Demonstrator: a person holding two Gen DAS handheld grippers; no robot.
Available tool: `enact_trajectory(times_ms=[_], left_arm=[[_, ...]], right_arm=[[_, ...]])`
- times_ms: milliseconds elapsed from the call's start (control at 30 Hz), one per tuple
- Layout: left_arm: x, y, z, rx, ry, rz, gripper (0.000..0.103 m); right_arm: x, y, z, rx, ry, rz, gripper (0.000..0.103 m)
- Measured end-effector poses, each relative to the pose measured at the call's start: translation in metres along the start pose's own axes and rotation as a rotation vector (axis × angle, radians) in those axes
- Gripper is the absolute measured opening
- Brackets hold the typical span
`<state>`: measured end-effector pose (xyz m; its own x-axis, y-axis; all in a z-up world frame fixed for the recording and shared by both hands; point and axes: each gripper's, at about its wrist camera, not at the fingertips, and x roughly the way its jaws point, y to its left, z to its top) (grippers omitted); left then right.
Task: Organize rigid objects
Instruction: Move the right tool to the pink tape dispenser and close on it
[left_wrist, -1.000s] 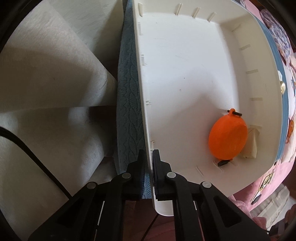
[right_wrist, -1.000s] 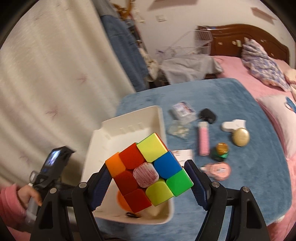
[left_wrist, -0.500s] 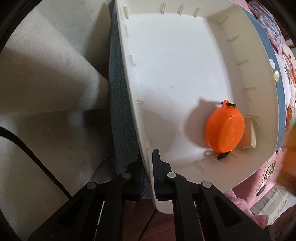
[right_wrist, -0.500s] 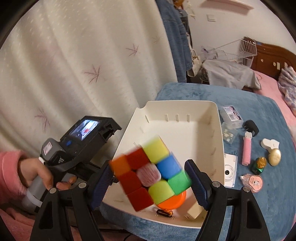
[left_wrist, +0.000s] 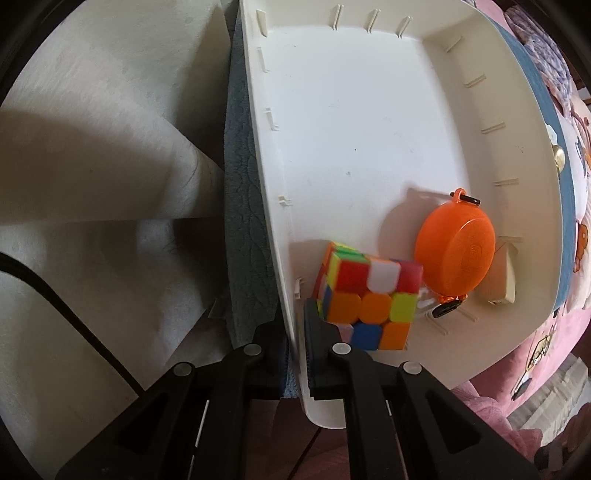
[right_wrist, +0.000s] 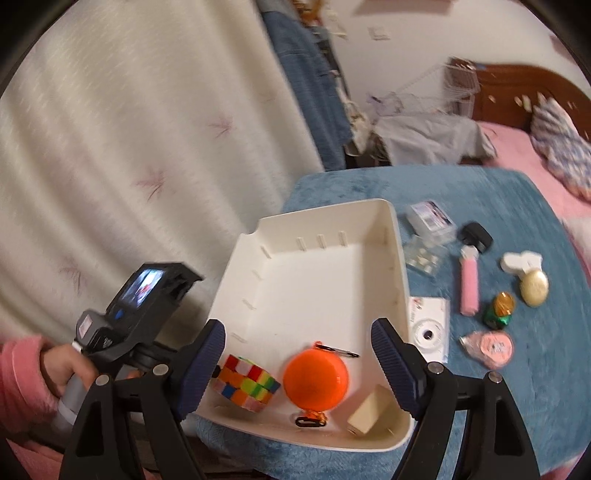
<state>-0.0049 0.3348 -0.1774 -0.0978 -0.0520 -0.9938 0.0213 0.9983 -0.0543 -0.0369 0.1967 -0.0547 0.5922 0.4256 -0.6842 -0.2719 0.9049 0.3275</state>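
Cube (right_wrist: 246, 382) is sitting in the white bin (right_wrist: 397, 254), near-left corner, just beside the orange round case (right_wrist: 316, 380); a cream block (right_wrist: 369, 410) lies on the case's other side. Right tool (right_wrist: 297, 363) hangs above the bin, fingers spread wide, holding nothing. Left tool (left_wrist: 291, 325) is pinched tight on the bin's near wall, one finger inside, one outside, steadying it.

Left to sort, on the blue-covered tabletop (right_wrist: 498, 192) right of the bin: pink tube (right_wrist: 469, 286), white camera (right_wrist: 428, 326), clear box (right_wrist: 430, 216), black piece (right_wrist: 476, 236), gold oval (right_wrist: 533, 293), green-gold wrapped thing (right_wrist: 500, 312), pink disc (right_wrist: 493, 347).

Risks as I see them:
- Bin's near end looks to overhang the tabletop edge. If the left tool lets go or tugs, it could tip or slide off.
- Cube sits touching, or nearly touching, the left tool's inner finger (left_wrist: 319, 328); pulling that tool out may knock it.
- Near end is crowding up. The next drop there could bounce off the orange case; far end is free.
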Motion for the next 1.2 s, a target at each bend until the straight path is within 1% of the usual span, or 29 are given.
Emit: enact_trajectory(times_ms=[200,300,467,600,733,900,1200], left_arm=[[-0.002,0.004,-0.001,-0.045,-0.002,-0.015,0.007],[-0.003,0.003,0.000,-0.069,-0.004,-0.013,0.007],[0.003,0.006,0.001,-0.115,-0.006,-0.008,0.007],[0.004,0.006,0.002,-0.144,-0.008,0.000,0.007],[0.006,0.007,0.003,-0.168,-0.015,0.016,0.007],[0.007,0.009,0.004,-0.209,-0.022,0.028,0.007],[0.010,0.018,0.006,-0.310,-0.032,0.002,0.007]], right_arm=[[-0.003,-0.051,-0.002,0.161,0.021,-0.035,0.082],[-0.002,-0.082,-0.004,0.252,0.047,-0.061,0.082],[0.002,-0.124,-0.005,0.369,0.094,-0.107,0.082],[0.007,-0.153,-0.004,0.433,0.136,-0.137,0.082],[0.017,-0.175,-0.005,0.496,0.190,-0.150,0.082],[0.037,-0.194,-0.005,0.539,0.273,-0.158,0.082],[0.080,-0.220,-0.004,0.584,0.431,-0.183,0.082]])
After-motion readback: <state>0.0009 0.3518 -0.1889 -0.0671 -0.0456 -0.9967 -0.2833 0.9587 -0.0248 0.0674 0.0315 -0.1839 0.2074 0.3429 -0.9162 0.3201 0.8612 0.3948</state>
